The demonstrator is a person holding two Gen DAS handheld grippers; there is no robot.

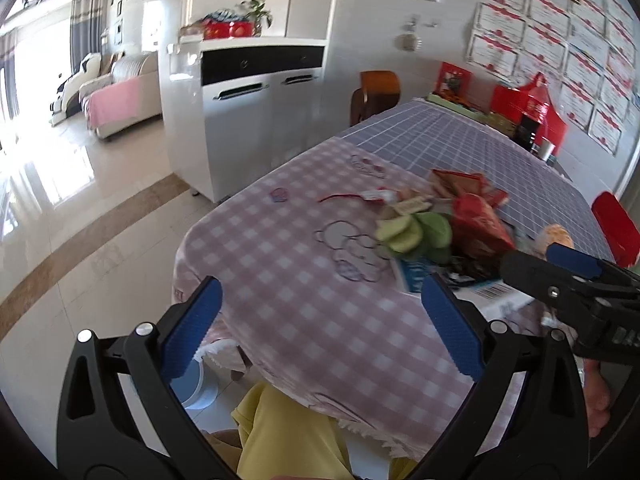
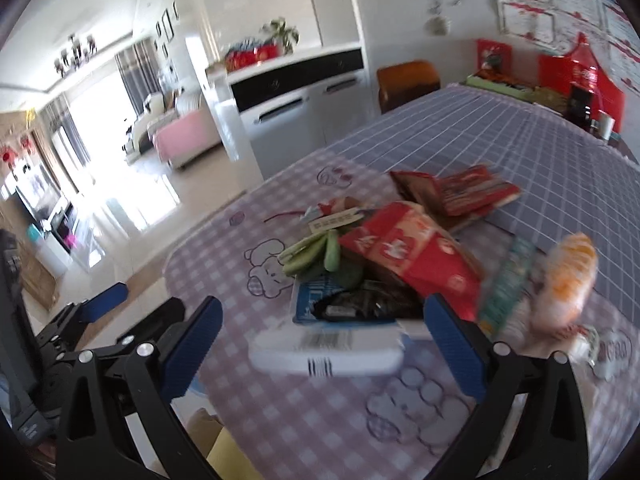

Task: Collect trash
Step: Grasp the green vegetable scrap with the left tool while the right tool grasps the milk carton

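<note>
A pile of trash lies on the pink checked tablecloth (image 2: 304,412): a red snack bag (image 2: 408,256), green peels (image 2: 316,252), a white and blue carton (image 2: 332,340), flat red wrappers (image 2: 468,192), a green packet (image 2: 508,280) and an orange-white wrapper (image 2: 568,280). My right gripper (image 2: 324,336) is open and empty, its jaws either side of the carton. My left gripper (image 1: 320,328) is open and empty above the table's near corner, left of the pile's red bag (image 1: 476,220) and green peels (image 1: 416,232). The right gripper (image 1: 560,264) shows at the right in the left wrist view.
The table (image 1: 460,132) carries a grey checked cloth at the far end, with red boxes (image 1: 532,104) by the wall. A wooden chair (image 1: 376,92) and a white cabinet (image 1: 256,108) stand beyond. A red chair back (image 1: 616,224) is at right. A white bin (image 1: 196,384) stands on the floor below.
</note>
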